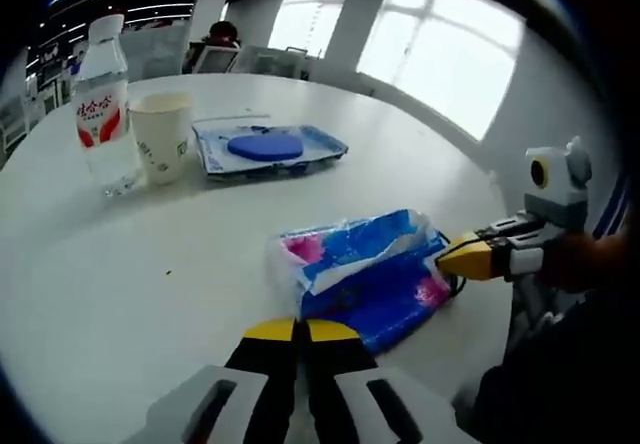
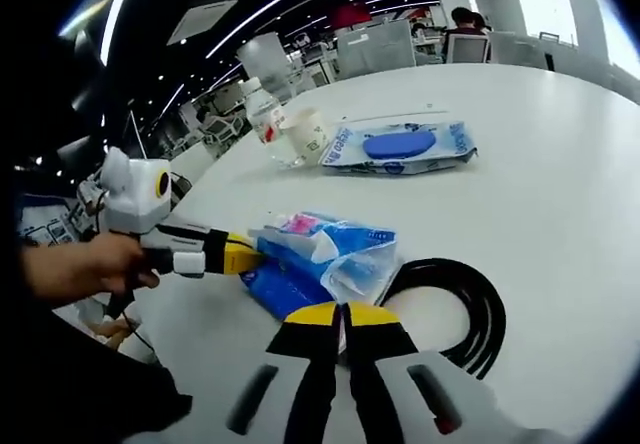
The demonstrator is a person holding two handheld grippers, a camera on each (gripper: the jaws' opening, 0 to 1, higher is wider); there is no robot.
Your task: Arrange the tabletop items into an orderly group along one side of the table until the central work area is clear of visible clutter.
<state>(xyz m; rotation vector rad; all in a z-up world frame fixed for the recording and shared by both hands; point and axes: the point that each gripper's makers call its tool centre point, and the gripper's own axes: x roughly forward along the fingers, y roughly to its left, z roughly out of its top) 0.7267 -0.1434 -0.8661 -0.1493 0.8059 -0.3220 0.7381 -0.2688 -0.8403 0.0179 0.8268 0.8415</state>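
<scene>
Sitting just past both grippers is the tissue pack (image 1: 368, 274), flat on the white worktop (image 1: 150, 294). The left gripper (image 1: 297, 332) has its yellow tips pressed together with nothing between them, right at the pack's near edge. The right gripper (image 2: 344, 315) is closed too and empty, its tips at the pack's other side; a black cable (image 2: 462, 304) loops just to its right. Further ahead of the left gripper and well apart from the pack: a bottle (image 1: 102, 104), a cup (image 1: 161, 136) touching it, and a wipes pack (image 1: 268, 148) beside those.
</scene>
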